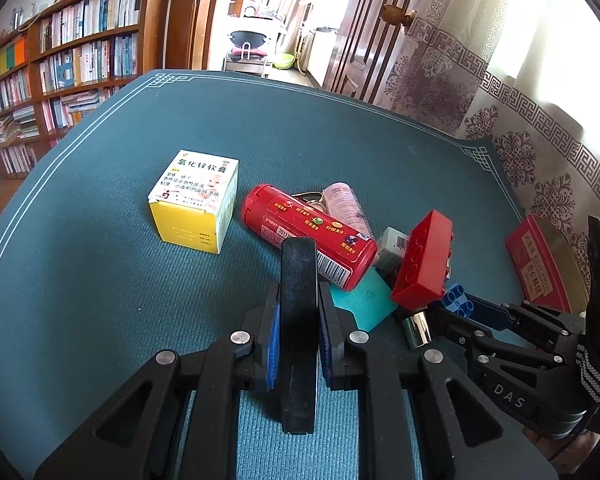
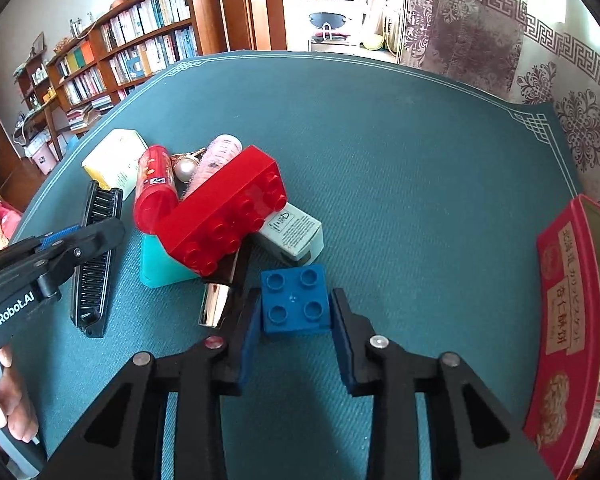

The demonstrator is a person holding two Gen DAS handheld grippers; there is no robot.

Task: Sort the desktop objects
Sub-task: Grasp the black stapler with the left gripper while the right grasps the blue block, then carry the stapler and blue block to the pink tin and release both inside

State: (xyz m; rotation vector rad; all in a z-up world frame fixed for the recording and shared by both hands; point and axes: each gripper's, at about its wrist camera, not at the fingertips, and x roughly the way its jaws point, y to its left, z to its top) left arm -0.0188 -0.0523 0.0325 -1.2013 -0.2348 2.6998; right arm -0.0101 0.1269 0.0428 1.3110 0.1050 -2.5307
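Across the far half of the worktop (image 2: 400,128) the teal mat lies bare up to its white-lined border, so open room is left beyond and to the right of the pile. At the right edge a red biscuit tin (image 2: 564,320) is stood.

Left tongs (image 1: 298,292): closed tight on a black folding comb (image 1: 298,320), held edge-on between the blue pads. Right tongs (image 2: 296,312): set on either side of a blue four-stud brick (image 2: 294,300), both pads seen touching its sides; the brick rests on the mat just before the pile.

In the pile are counted: one red eight-stud brick (image 2: 228,216), tilted over the rest; one red cylinder (image 1: 312,236); one yellow-and-white ointment box (image 1: 196,200), slightly apart at left; one pale carton (image 2: 296,232); one teal card (image 2: 160,264); one chrome-capped tube (image 2: 214,308); one pink tube (image 2: 220,156).

Only from the right wrist are a pearl bead (image 2: 185,170) and the comb's teeth shown; only from the left, the cylinder's barcode.
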